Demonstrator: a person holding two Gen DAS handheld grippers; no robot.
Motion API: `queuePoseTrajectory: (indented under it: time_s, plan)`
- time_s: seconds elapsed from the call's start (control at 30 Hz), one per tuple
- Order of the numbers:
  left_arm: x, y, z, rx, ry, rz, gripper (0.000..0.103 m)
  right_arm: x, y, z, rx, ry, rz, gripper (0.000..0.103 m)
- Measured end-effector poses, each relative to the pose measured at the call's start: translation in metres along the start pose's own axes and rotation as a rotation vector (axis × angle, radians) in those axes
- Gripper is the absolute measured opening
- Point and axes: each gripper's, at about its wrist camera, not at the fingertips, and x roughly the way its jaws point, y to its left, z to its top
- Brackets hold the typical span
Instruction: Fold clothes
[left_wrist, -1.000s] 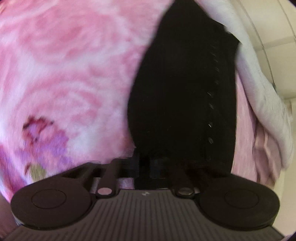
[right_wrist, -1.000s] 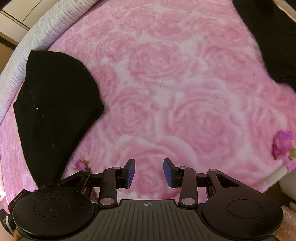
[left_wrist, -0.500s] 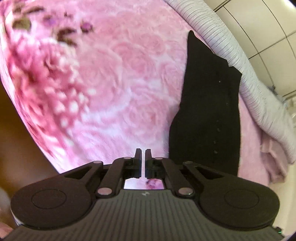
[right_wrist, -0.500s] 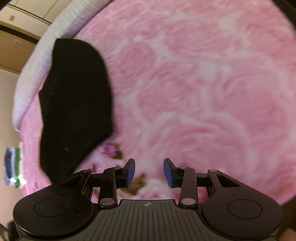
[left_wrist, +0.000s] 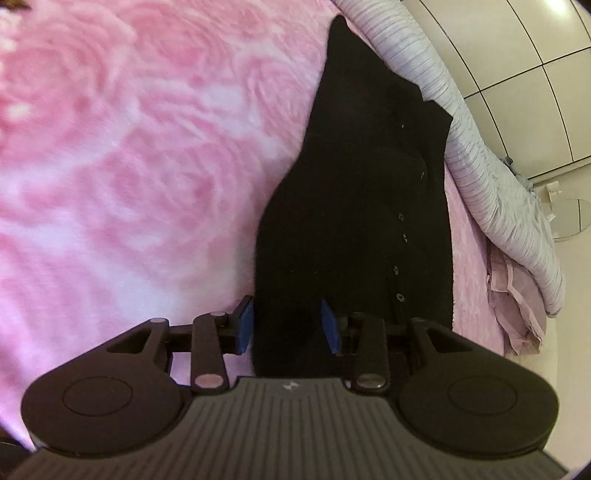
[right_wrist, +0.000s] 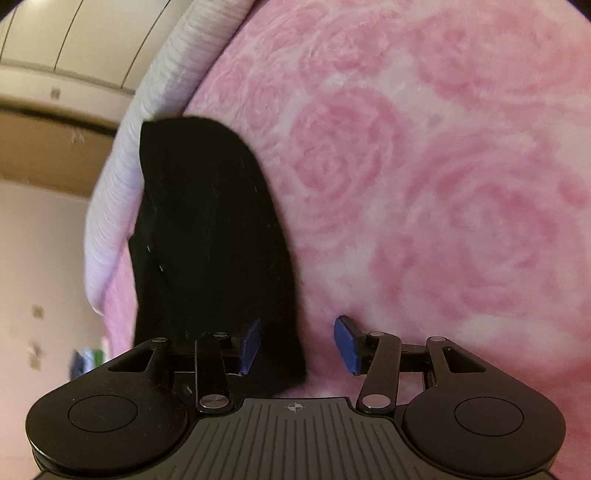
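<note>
A black garment (left_wrist: 354, 206) with a row of small buttons lies folded in a long strip on a pink rose-patterned blanket (left_wrist: 129, 166). My left gripper (left_wrist: 287, 325) is open, its blue pads on either side of the strip's near end. In the right wrist view the same black garment (right_wrist: 210, 229) lies at the left, and its near right edge reaches between the fingers of my open right gripper (right_wrist: 297, 345). Whether the pads touch the cloth I cannot tell.
A pale striped bolster or rolled quilt (left_wrist: 491, 173) runs along the blanket's edge beside the garment, also seen as a pale roll (right_wrist: 122, 177) at the left. A crumpled pink cloth (left_wrist: 517, 306) hangs at the bed's corner. Tiled wall (left_wrist: 517, 55) lies beyond.
The left gripper, shut half a second ago, has opened and moved onto the garment's near end. The right gripper has swung left and closer, so the garment's edge now lies between its fingers.
</note>
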Motion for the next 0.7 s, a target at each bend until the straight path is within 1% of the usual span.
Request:
queuePoseTrajectory:
  time_s: [0.03, 0.07, 0.1, 0.13, 0.2, 0.27, 0.3, 0.33, 0.4, 0.43, 0.5, 0.53, 0.57, 0.6, 0.63, 0.7]
  plan:
    - [0.004, -0.001, 0.0, -0.009, -0.011, -0.006, 0.032, 0.003, 0.002, 0.001, -0.001, 0.008, 0.007, 0.049]
    - [0.006, -0.002, 0.001, -0.019, -0.013, -0.019, 0.028, 0.007, 0.005, 0.002, -0.017, 0.032, -0.001, 0.045]
    - [0.007, -0.002, 0.002, -0.029, -0.01, -0.034, 0.006, 0.012, 0.01, 0.002, -0.035, 0.06, -0.013, 0.016]
    - [0.006, -0.002, 0.003, -0.034, 0.003, -0.049, 0.007, 0.016, 0.014, 0.002, -0.054, 0.089, -0.024, 0.011]
    - [-0.007, -0.005, 0.003, -0.006, -0.006, -0.071, 0.007, 0.017, 0.023, 0.001, -0.095, 0.099, -0.051, 0.009]
    - [-0.033, -0.011, 0.003, 0.064, -0.014, -0.114, 0.006, 0.004, 0.029, -0.001, -0.112, 0.091, -0.038, 0.008]
    - [-0.047, -0.012, 0.003, 0.097, -0.012, -0.13, 0.006, -0.001, 0.027, -0.006, -0.105, 0.095, -0.037, 0.007]
    - [-0.061, -0.013, 0.002, 0.128, -0.004, -0.127, 0.007, -0.004, 0.023, -0.011, -0.095, 0.1, -0.039, 0.007]
    - [-0.079, -0.01, -0.004, 0.188, 0.019, -0.076, 0.007, -0.01, 0.016, -0.022, -0.075, 0.112, -0.043, 0.007]
    - [-0.081, -0.004, -0.009, 0.188, 0.047, -0.05, 0.007, -0.013, 0.013, -0.027, -0.065, 0.118, -0.044, 0.007]
    - [-0.075, 0.013, -0.017, 0.129, 0.091, -0.007, 0.011, -0.02, 0.005, -0.038, -0.045, 0.129, -0.048, 0.009]
    - [-0.069, 0.023, -0.021, 0.078, 0.102, 0.007, 0.015, -0.023, 0.002, -0.043, -0.035, 0.135, -0.05, 0.009]
    - [-0.063, 0.033, -0.024, 0.031, 0.109, 0.017, 0.017, -0.026, -0.002, -0.048, -0.025, 0.141, -0.051, 0.016]
    - [-0.057, 0.041, -0.025, -0.01, 0.105, 0.012, 0.018, -0.029, -0.006, -0.054, -0.015, 0.146, -0.053, 0.028]
    - [-0.051, 0.048, -0.026, -0.049, 0.099, 0.003, 0.019, -0.032, -0.009, -0.059, -0.005, 0.152, -0.055, 0.034]
    - [-0.044, 0.057, -0.027, -0.105, 0.083, -0.032, 0.019, -0.033, -0.013, -0.065, 0.007, 0.155, -0.044, 0.039]
